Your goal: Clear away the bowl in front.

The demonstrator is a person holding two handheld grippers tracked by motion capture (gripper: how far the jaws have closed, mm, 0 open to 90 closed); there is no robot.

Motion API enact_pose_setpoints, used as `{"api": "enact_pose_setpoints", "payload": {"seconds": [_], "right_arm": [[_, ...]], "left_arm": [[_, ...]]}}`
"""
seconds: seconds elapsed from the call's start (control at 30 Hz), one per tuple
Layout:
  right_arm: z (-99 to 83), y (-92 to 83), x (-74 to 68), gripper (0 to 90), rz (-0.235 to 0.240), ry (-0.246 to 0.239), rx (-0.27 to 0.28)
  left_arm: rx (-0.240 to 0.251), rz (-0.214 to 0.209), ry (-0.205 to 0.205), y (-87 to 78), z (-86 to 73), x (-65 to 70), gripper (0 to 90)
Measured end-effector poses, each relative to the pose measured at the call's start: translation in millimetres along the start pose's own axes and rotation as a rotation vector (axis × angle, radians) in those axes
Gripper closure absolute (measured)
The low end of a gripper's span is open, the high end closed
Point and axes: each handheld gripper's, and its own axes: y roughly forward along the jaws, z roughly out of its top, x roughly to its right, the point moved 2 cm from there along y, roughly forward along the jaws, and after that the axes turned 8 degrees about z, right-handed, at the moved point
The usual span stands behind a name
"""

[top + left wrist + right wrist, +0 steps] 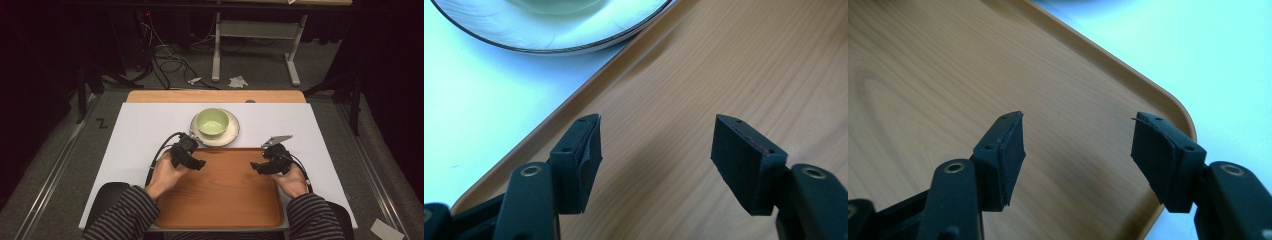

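The left gripper (198, 163) stands wide with nothing between its jaws, low over the tray (225, 200) near the far rim. The right gripper (256, 166) is also wide and holds nothing. Both seem ready to reach. The green bowl (212, 121) sits on its plate (231, 134), just beyond the tray.
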Motion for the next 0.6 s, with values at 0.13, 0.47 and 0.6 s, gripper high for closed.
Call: {"api": "enact_pose_setpoints", "payload": {"seconds": [0.13, 0.47, 0.6], "right_arm": [[-0.5, -0.4, 0.0, 39.4, -0.007, -0.001, -0.001], [0.0, 0.9, -2.3, 39.3, 0.003, -0.027, 0.006], [-0.1, 0.2, -1.6, 39.3, 0.000, -0.023, 0.006]], "left_arm": [[0.003, 0.007, -0.007, 0.7, 0.3, -0.7, 35.2], [0.003, 0.028, 0.002, 2.6, -0.4, -0.5, 37.9], [0.006, 0.026, 0.010, 0.6, 0.5, 0.5, 37.6]]}}
